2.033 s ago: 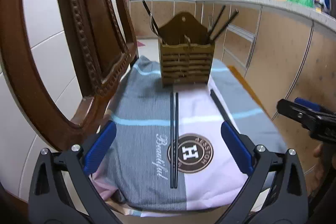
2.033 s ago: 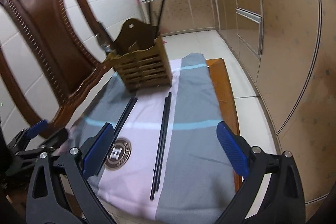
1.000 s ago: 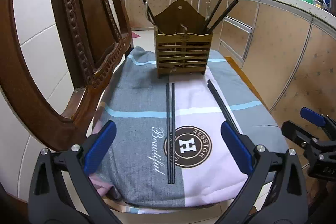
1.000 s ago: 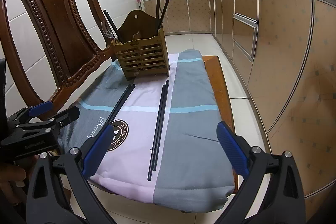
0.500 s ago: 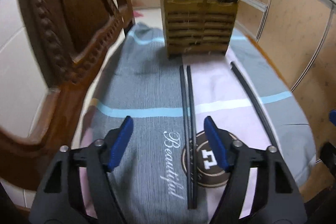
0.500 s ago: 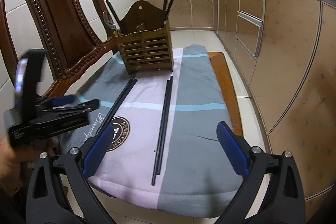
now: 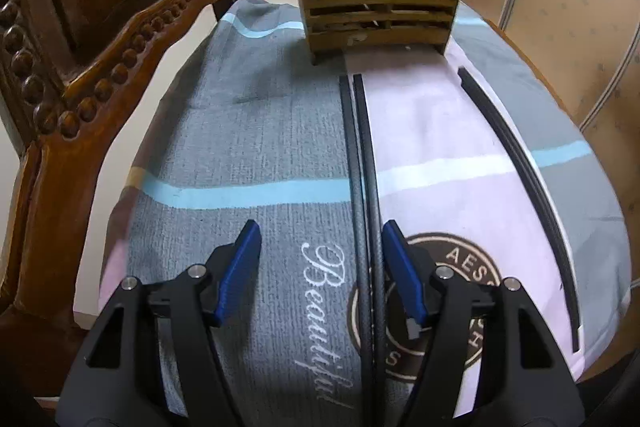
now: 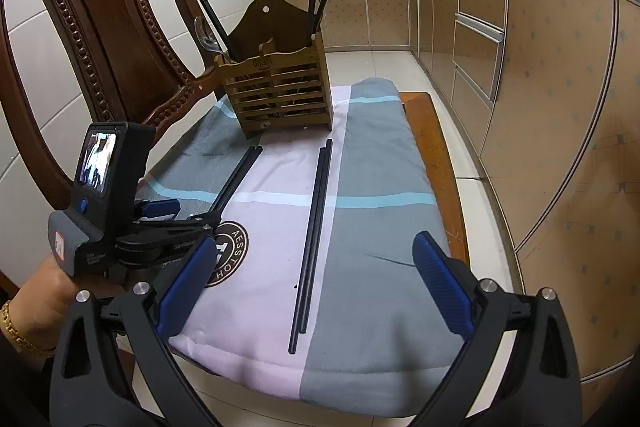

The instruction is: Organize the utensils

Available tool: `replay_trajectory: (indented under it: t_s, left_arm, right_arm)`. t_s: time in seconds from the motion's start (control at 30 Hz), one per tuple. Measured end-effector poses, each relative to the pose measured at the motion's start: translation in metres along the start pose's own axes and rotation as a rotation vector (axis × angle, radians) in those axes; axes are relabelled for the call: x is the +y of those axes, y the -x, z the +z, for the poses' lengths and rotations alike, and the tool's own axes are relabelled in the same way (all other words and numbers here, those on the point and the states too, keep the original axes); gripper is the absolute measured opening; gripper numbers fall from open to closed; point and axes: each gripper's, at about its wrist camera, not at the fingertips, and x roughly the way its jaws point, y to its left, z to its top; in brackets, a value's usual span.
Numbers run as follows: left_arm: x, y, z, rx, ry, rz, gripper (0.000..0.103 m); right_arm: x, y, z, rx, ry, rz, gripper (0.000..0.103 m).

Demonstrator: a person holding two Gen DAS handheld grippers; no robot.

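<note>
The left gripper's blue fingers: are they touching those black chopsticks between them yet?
Cannot tell. In the left wrist view the right finger sits right against the chopsticks with no plain gap; the other finger is clearly apart.

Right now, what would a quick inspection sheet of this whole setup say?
Surface: grey, pink and blue striped cloth over a wooden table.
Job's things: wooden utensil holder upright at the far end, already holding chopsticks and a spoon; left chopstick pair and right chopstick pair lie flat on the cloth.
Clutter: nothing seen.
Tongs: left tongs open and low, their right finger beside the left chopstick pair; right tongs open, holding nothing.
Cables: nothing seen.
Surroundings: carved wooden chair, kitchen cabinets, tiled wall.
</note>
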Motion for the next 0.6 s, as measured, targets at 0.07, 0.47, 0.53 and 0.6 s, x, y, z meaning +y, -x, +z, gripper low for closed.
replay_trajectory:
  t_s: [0.07,0.47,0.53,0.6]
  left_arm:
    - [0.005,0.005,0.002,-0.019,0.027,-0.012,0.063]
    - [0.007,0.000,-0.001,0.005,0.021,0.006,0.062]
    - [0.006,-0.003,-0.001,0.011,0.015,0.009,0.063]
    - [0.005,-0.003,-0.001,0.012,0.014,0.012,0.063]
  right_arm:
    - [0.000,0.000,-0.001,0.002,0.001,0.001,0.096]
    - [0.000,0.000,-0.002,0.008,0.002,0.003,0.096]
    - [0.001,-0.001,-0.003,0.009,0.007,0.001,0.096]
    - [0.001,-0.002,-0.003,0.013,0.007,0.000,0.096]
